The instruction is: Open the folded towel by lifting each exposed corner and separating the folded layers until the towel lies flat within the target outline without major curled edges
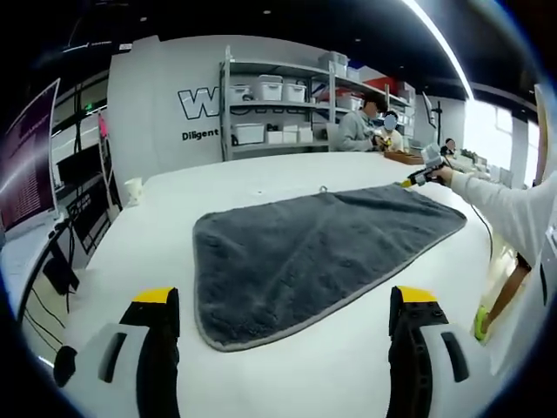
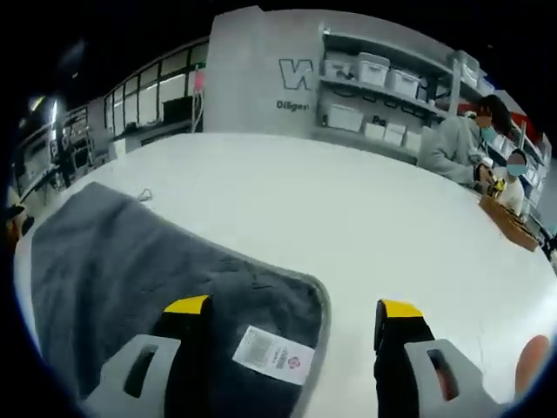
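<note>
1. The grey towel (image 1: 318, 257) lies spread on the white table (image 1: 174, 218), apparently unfolded or close to it. No target outline can be made out in either view, so whether it sits inside one cannot be told.

2. In the left gripper view, the left gripper (image 1: 287, 326) hangs with its jaws spread wide and nothing between them, just short of the towel's near rounded corner.

3. In the right gripper view, the right gripper (image 2: 296, 335) is also released and empty. Its left jaw sits over the corner that carries the white care label (image 2: 274, 355), and its right jaw is over bare table (image 2: 365, 218).

4. The same right gripper (image 1: 425, 174) shows at the far right of the left gripper view, beside the towel's far corner, with the person's white sleeve (image 1: 500, 205) behind it.

5. The step in hand looks like final flattening. The work should go to the hem rather than the middle, with each corner pinched only at its outermost layer.

6. Each corner should be drawn outward and low along the table. Lifting high would risk the soft pile folding back on itself.

7. The two grippers should pull opposite corners gently apart, then let go once the edge lies flat.
</note>
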